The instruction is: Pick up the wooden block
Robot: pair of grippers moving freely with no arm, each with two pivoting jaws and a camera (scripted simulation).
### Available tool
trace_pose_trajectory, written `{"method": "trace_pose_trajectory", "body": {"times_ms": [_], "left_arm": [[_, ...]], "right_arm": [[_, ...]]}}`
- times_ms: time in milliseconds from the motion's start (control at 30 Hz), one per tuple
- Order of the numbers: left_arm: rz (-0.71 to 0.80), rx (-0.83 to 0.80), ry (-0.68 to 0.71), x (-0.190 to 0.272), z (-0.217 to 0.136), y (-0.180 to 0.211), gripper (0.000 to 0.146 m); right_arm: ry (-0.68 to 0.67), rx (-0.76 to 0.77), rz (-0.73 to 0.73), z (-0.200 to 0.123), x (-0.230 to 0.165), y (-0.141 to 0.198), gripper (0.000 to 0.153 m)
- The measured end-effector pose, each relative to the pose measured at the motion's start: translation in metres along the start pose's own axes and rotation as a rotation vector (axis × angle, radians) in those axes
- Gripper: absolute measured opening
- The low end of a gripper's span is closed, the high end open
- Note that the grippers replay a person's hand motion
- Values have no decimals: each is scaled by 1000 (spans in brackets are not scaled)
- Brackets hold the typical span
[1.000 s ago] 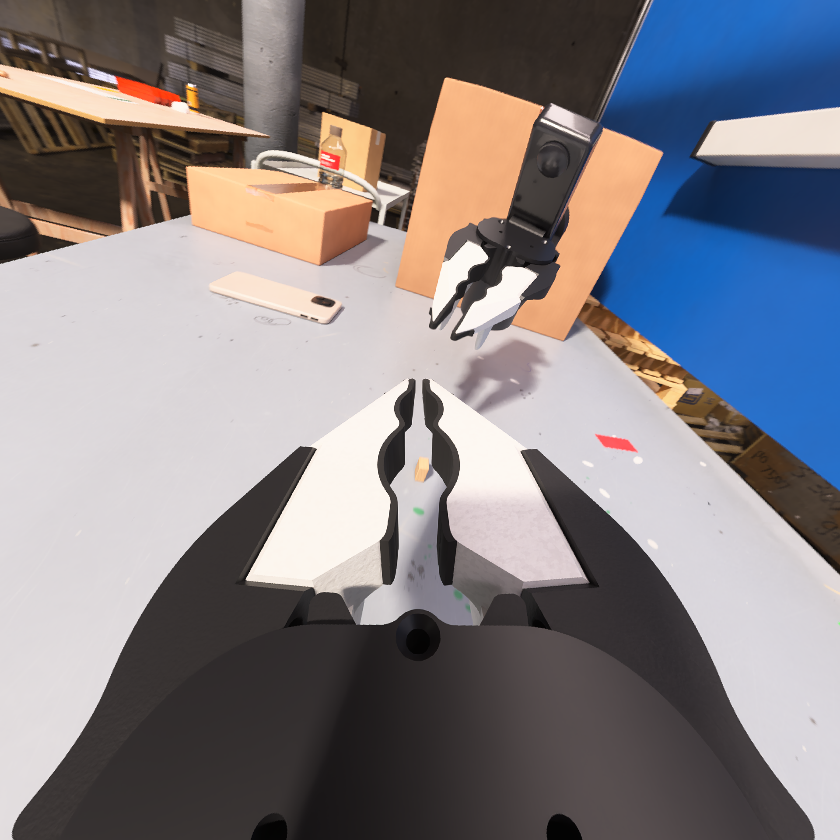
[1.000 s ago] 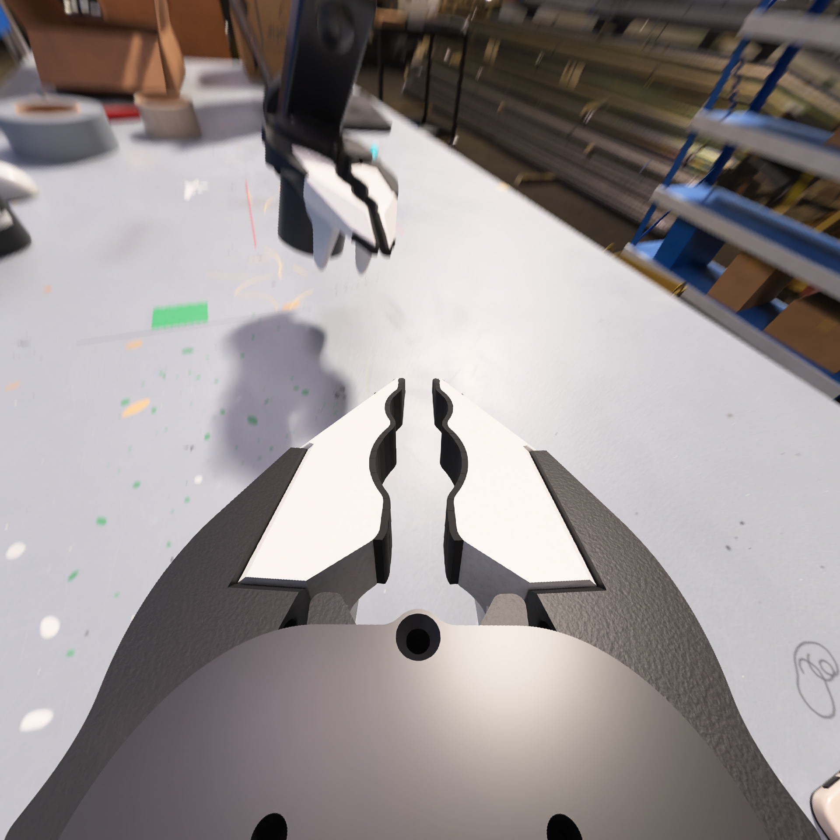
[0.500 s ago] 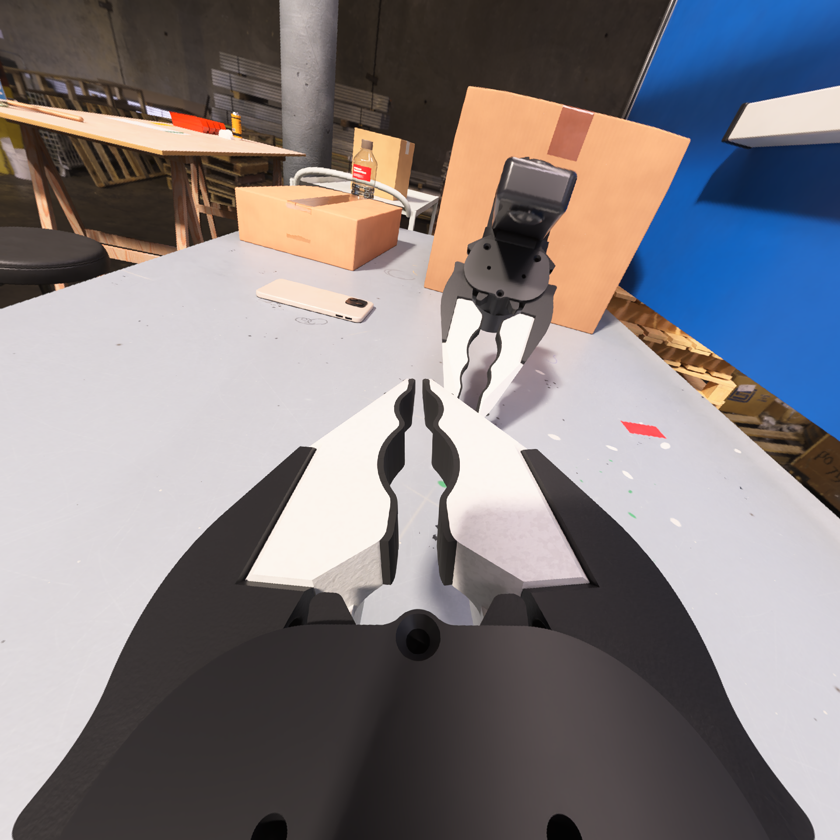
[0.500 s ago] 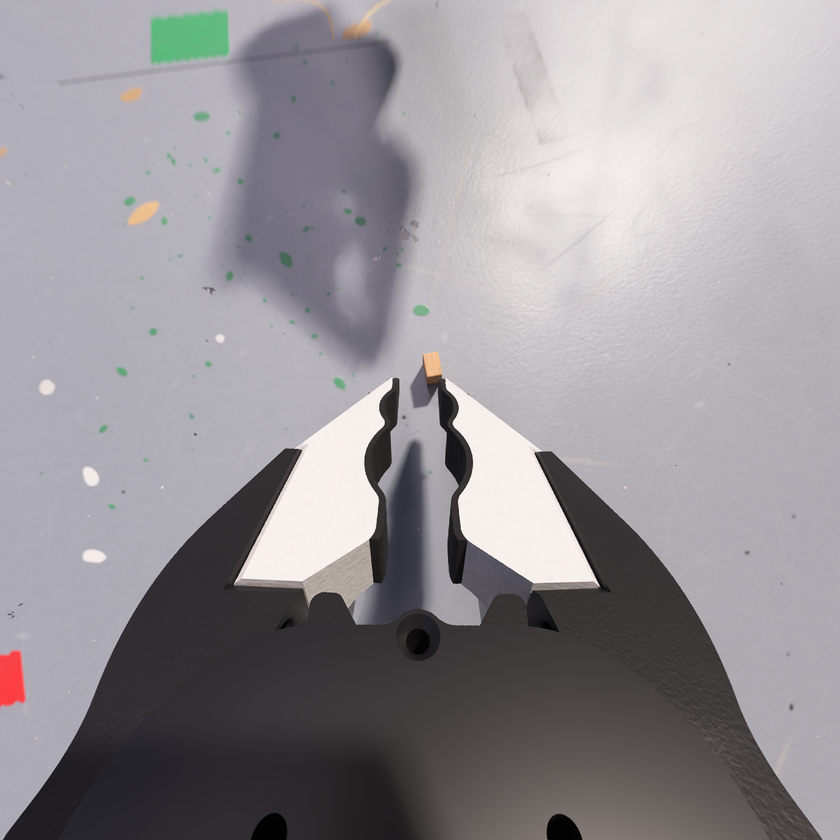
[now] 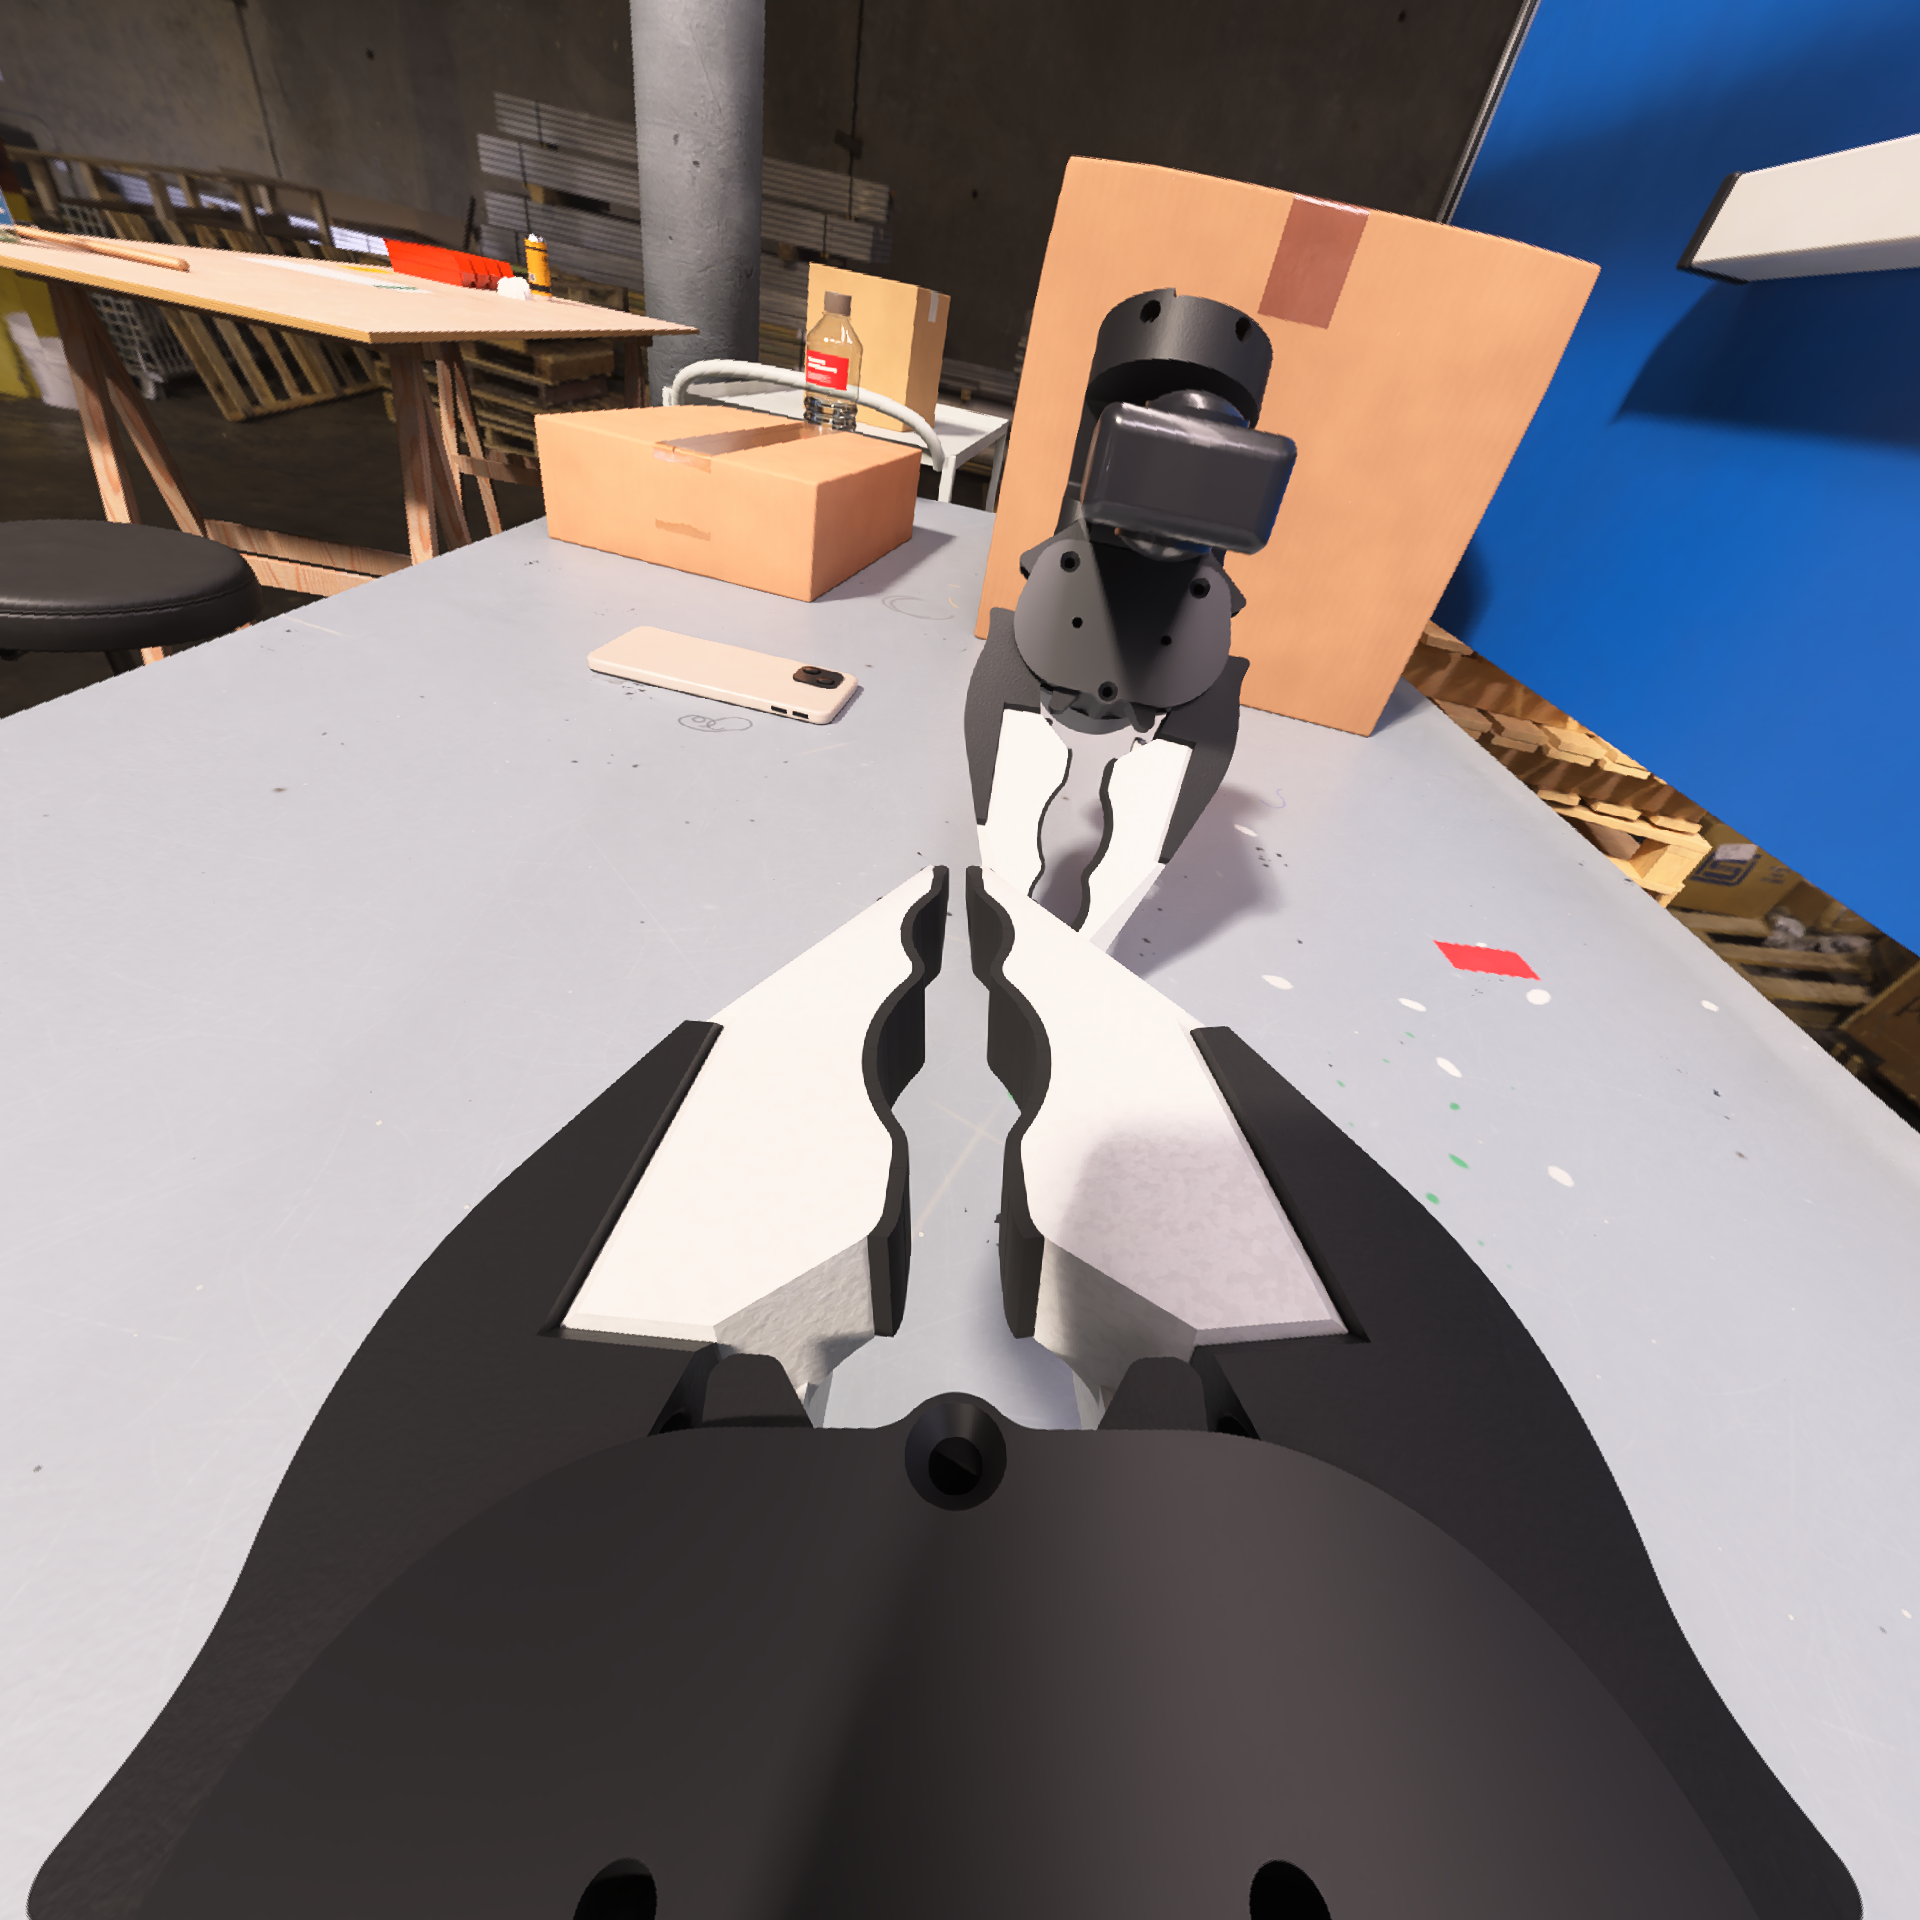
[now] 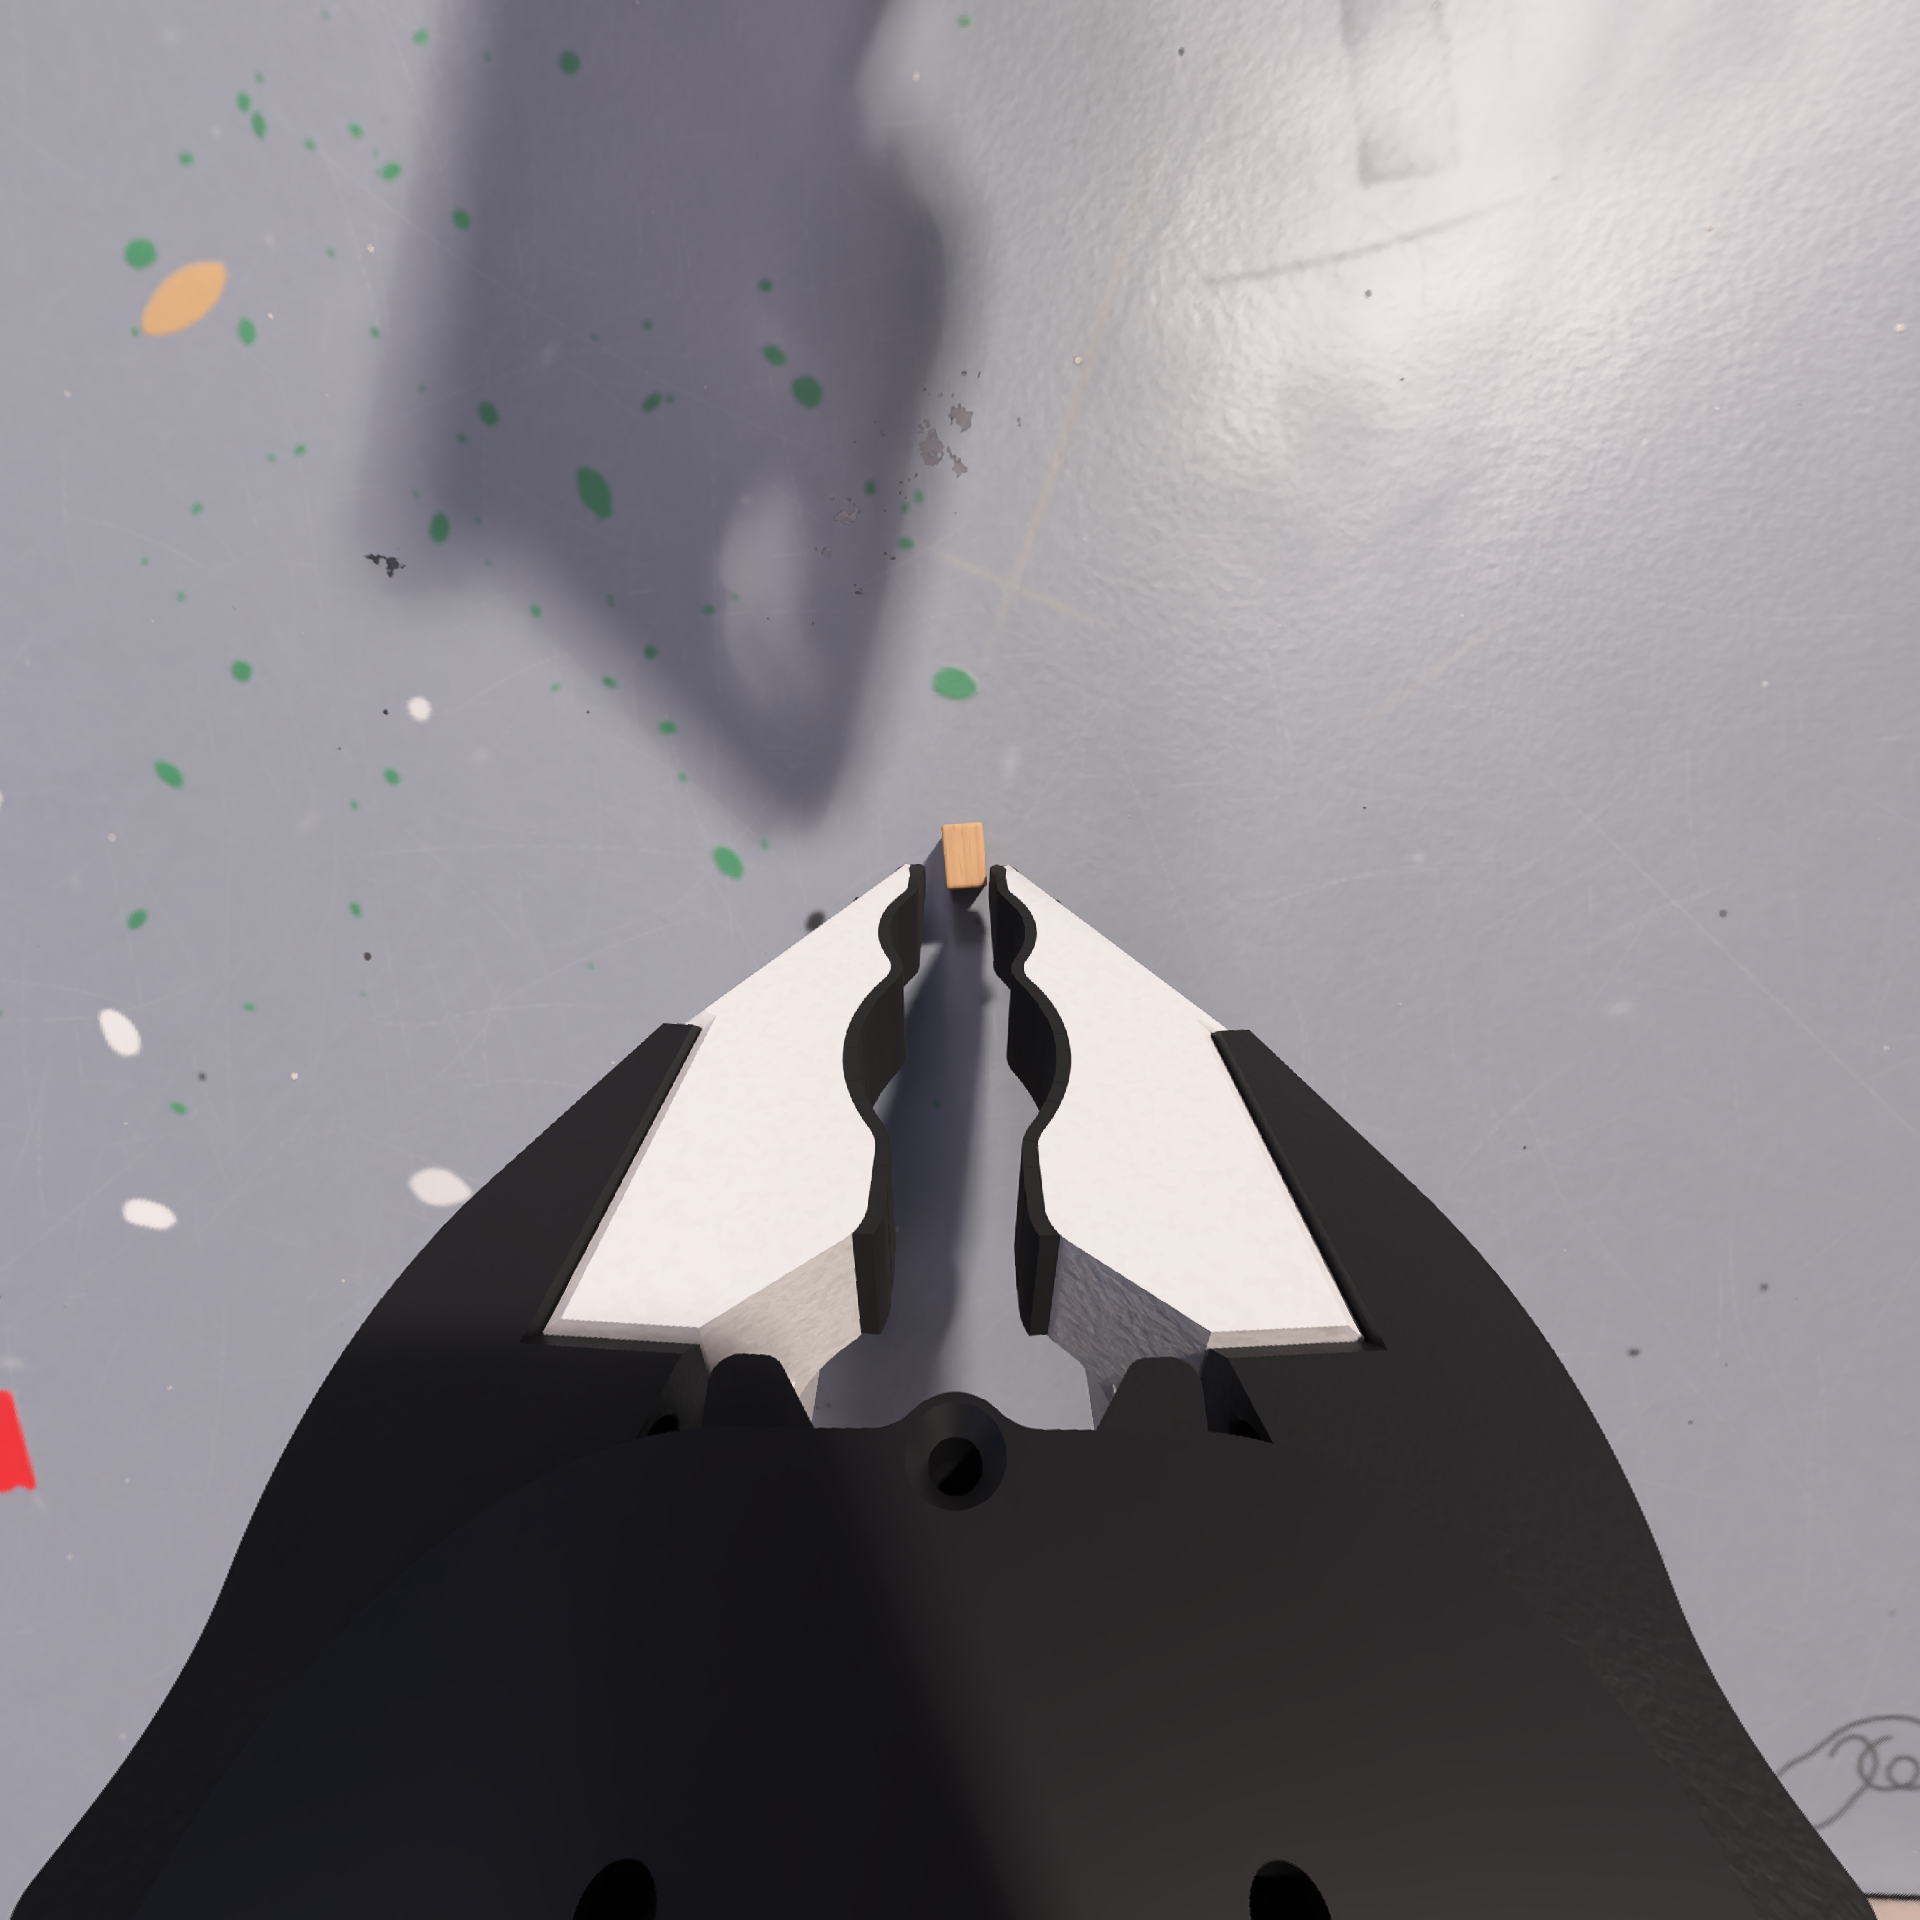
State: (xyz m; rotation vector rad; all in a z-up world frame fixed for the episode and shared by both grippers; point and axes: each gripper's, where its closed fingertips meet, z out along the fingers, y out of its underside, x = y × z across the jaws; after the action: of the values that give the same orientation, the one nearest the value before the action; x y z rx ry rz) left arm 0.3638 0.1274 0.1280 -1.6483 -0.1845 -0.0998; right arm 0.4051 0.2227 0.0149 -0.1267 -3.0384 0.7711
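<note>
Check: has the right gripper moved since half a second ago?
Yes. The right gripper has closed in on the wooden block, which lay just past its fingertips and now sits at them.

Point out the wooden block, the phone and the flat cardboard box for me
wooden block [image 6: 963, 856], right wrist view, on its top face.
phone [image 5: 717, 671], left wrist view, on the middle of its back.
flat cardboard box [image 5: 727, 499], left wrist view, on its front side.
</note>
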Motion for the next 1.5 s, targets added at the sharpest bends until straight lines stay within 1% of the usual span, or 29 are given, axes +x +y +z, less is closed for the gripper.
{"method": "trace_pose_trajectory", "body": {"times_ms": [333,500,600,1067,1333,1433,1500], "left_arm": [[1,1,2,0,-1,-1,3],[6,10,1,0,-3,-4,3],[9,14,-3,0,-4,-5,3],[5,18,-7,-2,-5,-6,3],[13,-1,-12,-2,-3,-3,3],[21,-21,-8,1,0,1,3],[23,-31,2,4,5,3,3]], "right_arm": [[-44,-163,-45,2,-2,2,11],[-49,-262,-74,2,0,2,10],[-45,-289,-82,2,1,2,8],[-39,-308,-96,2,0,2,7],[-24,-263,-77,2,1,3,7],[-28,-229,-40,-8,1,4,7],[-19,-195,-24,-24,1,-1,7]]}}
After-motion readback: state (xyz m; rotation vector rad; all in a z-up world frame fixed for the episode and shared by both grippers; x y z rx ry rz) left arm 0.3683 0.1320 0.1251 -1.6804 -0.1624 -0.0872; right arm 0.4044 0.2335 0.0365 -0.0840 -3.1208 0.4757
